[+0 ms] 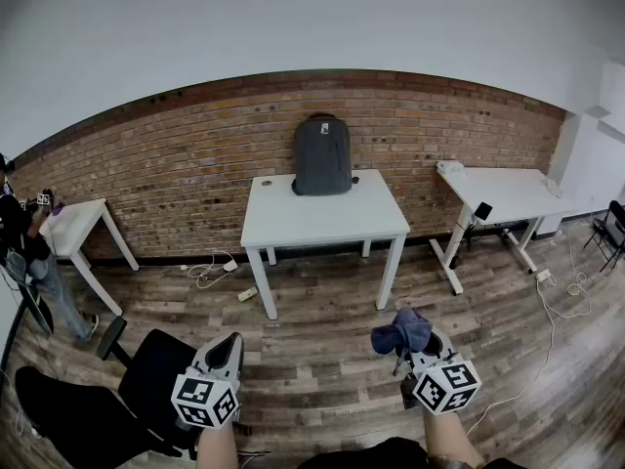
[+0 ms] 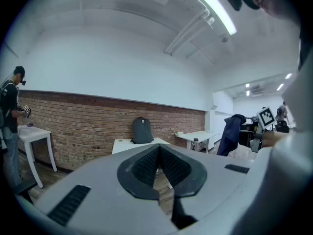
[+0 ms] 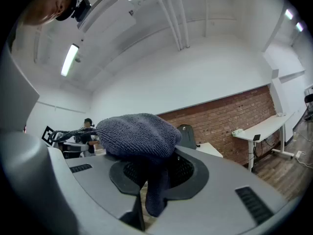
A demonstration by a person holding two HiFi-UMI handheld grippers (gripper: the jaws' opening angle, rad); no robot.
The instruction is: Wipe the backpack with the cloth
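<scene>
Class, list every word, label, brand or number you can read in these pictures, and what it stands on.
No text is readable.
Backpack: small pale patch near its top, too small to read.
Marker cubes: black-and-white square patterns only, no letters.
Cloth: no print.

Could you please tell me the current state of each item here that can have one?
backpack: upright at the back of the white table, nothing touching it.
cloth: bunched up, clamped in the right gripper, far from the backpack.
left gripper: fingers shut, nothing between them.
right gripper: fingers shut on the cloth.
</scene>
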